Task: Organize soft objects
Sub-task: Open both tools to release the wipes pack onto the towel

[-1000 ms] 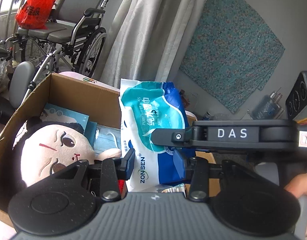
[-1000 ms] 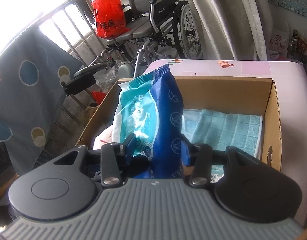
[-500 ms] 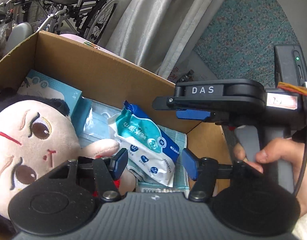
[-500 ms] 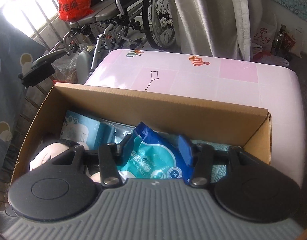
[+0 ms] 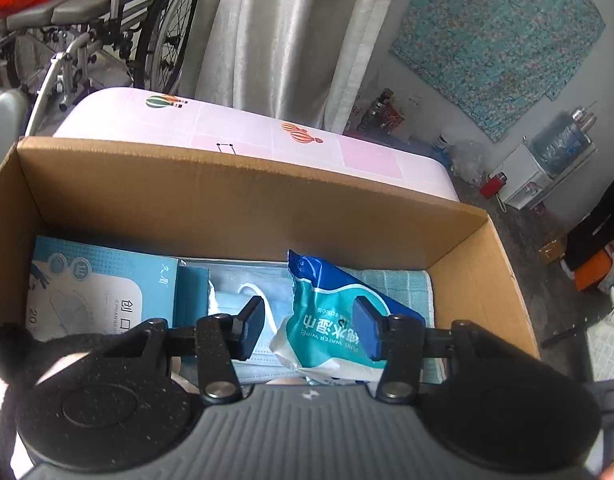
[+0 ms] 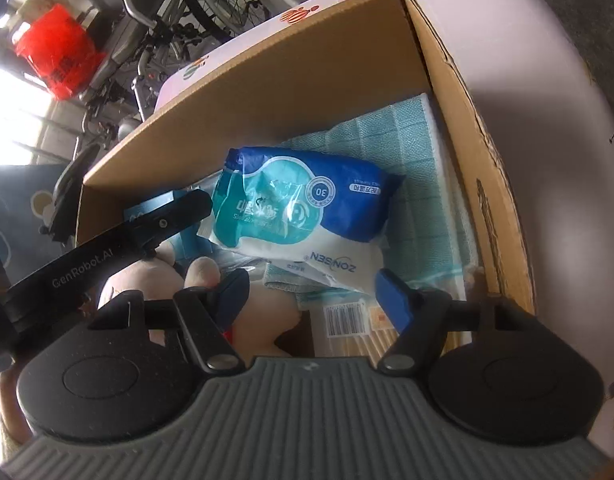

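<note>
Left gripper (image 5: 309, 322) jaws closing, right gripper (image 6: 313, 290) jaws opening.

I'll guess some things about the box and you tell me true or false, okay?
1. The wet wipes pack lies inside the cardboard box. True.
2. The box is empty apart from the wipes. False: a plush doll, a teal towel and a face mask box are in it too.
3. The wheelchair stands beyond the pink table. True.
4. The right gripper squeezes the wipes. False: its jaws are opening, off the pack.
</note>
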Demonstrator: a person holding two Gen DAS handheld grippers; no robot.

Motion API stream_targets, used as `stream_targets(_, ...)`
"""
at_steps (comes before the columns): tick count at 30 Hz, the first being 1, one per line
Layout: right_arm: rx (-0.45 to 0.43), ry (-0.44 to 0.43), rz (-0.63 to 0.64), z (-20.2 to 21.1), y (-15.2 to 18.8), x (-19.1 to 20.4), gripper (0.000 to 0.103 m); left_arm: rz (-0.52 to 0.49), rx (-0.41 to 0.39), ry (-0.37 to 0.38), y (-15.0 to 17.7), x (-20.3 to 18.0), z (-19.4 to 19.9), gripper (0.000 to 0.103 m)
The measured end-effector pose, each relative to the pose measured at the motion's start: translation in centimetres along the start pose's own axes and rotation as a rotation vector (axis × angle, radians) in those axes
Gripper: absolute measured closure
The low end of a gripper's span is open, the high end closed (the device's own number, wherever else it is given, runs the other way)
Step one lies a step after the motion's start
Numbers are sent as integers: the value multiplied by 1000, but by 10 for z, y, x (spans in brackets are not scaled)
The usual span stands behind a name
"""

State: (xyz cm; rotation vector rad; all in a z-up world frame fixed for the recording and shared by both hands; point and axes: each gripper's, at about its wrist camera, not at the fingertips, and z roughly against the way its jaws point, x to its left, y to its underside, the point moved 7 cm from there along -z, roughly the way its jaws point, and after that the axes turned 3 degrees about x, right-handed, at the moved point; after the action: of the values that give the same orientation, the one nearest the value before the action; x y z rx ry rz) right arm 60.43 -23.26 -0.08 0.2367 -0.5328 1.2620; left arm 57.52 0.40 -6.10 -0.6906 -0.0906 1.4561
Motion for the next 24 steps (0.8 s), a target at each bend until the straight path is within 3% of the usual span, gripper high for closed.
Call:
stream_targets(4, -90, -82, -144, -9, -1, -10, 33, 47, 75, 32, 1, 9, -23, 55)
stream_targets(5, -93, -88, -181, -14, 0, -12, 33, 48, 81, 16, 2, 11, -27, 60)
stream_targets(6, -107, -95, -226, -19, 0, -15, 32, 52, 71, 5, 3, 12, -29, 85)
stream_targets(7, -118, -97, -250, -23, -1, -17, 32, 60, 71, 8, 5, 14, -31, 94)
stream_targets(10, -149, -79, -237, -32, -5, -16, 33, 77, 101, 9, 12, 17, -35, 97)
stream_targets(12, -167, -87, -191, -35, -7, -12, 41, 22, 89, -4, 14, 17, -29, 99)
stream_targets(14, -182, -113, -139, -38, -14, -8, 55, 1, 56, -34, 16, 19, -19, 99)
stream_targets(17, -154, -183, -166, -44, -22, -6, 59, 7, 13, -87, 16, 27, -3, 98)
stream_targets(24, -222, -145, -84, -55, -39, 5, 60, 11, 21, -185, 23, 24, 7, 96)
